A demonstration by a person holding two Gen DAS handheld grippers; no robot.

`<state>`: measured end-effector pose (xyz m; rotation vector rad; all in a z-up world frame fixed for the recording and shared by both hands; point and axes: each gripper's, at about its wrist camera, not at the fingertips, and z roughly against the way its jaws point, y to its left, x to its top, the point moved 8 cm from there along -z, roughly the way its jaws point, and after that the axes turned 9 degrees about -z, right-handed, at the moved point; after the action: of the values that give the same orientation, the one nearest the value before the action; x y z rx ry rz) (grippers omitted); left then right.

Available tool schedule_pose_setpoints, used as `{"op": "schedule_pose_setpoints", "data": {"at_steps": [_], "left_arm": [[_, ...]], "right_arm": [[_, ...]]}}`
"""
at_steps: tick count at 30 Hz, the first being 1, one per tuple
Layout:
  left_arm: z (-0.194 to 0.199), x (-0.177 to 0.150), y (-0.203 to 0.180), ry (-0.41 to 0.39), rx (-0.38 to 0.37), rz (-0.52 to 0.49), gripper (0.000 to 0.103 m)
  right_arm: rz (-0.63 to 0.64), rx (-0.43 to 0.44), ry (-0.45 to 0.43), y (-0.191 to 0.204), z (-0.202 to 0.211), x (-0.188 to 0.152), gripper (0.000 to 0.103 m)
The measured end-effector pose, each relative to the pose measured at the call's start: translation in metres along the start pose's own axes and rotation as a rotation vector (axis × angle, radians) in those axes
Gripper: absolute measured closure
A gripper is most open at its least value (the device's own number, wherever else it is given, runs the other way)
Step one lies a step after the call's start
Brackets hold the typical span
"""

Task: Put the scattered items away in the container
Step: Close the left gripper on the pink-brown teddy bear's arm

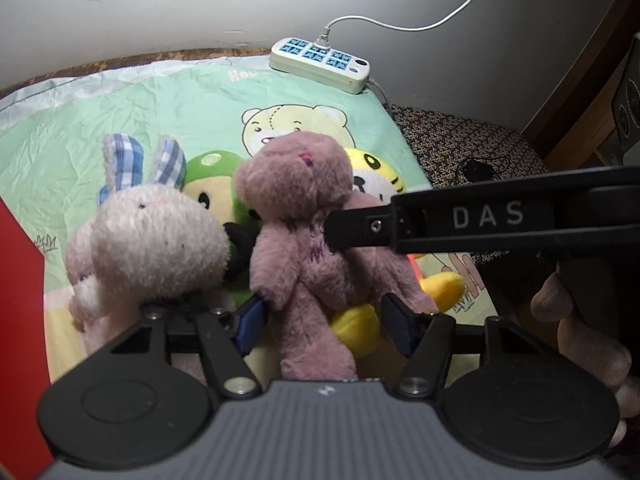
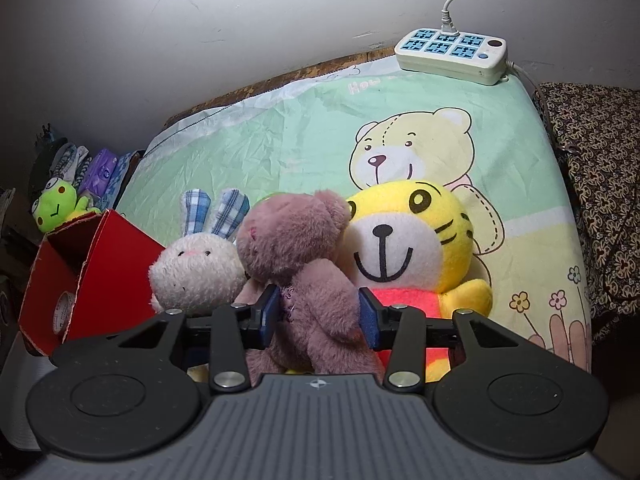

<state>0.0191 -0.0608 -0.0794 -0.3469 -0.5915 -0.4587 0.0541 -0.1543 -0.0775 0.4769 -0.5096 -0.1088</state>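
Bed's green cartoon sheet [image 2: 280,128] was crowded: right gripper [image 2: 318,314] pinched fuzzy mauve plush bear [image 2: 296,248], left gripper [image 1: 326,322] straddled its legs, pads apart. Risk: soft fur slipping, bear dropping short of red cardboard box [image 2: 100,280].

green plush [image 1: 212,184] half hidden, red box [image 2: 80,276] cropped

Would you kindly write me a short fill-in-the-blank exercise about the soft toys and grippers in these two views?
1. The right gripper has its blue-padded fingers on either side of the mauve plush ____.
2. The white fluffy rabbit toy has ears of blue checked ____.
3. The yellow plush tiger wears a smile stitched in ____.
4. The open cardboard box beside the rabbit is ____ in colour.

Missing words: bear; fabric; black; red
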Motion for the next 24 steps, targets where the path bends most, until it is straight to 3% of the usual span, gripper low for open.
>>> {"op": "schedule_pose_setpoints", "data": {"at_steps": [6, 9, 14, 17, 19, 21, 24], "left_arm": [[0.007, -0.005, -0.02, -0.028, 0.003, -0.095, 0.034], [0.002, -0.004, -0.017, -0.035, 0.02, -0.102, 0.023], [-0.013, -0.007, -0.011, -0.007, 0.003, -0.09, 0.027], [-0.013, -0.006, -0.01, -0.014, -0.013, -0.081, 0.031], [-0.011, -0.004, -0.008, -0.021, -0.018, -0.084, 0.043], [-0.011, -0.002, -0.004, -0.019, -0.011, -0.076, 0.05], [-0.016, -0.004, 0.002, 0.0, 0.001, -0.064, 0.052]], "right_arm": [[-0.072, 0.005, -0.007, -0.022, 0.015, -0.01, 0.062], [-0.086, -0.027, 0.0, -0.031, 0.013, -0.015, 0.079], [-0.121, 0.022, -0.017, -0.032, 0.013, -0.014, 0.075], [-0.097, 0.038, -0.03, -0.025, 0.012, -0.01, 0.06], [-0.081, 0.044, -0.035, -0.022, 0.008, -0.008, 0.048], [-0.057, 0.038, -0.025, -0.019, -0.001, -0.008, 0.045], [-0.065, 0.059, 0.002, -0.017, -0.013, -0.01, 0.043]]}}
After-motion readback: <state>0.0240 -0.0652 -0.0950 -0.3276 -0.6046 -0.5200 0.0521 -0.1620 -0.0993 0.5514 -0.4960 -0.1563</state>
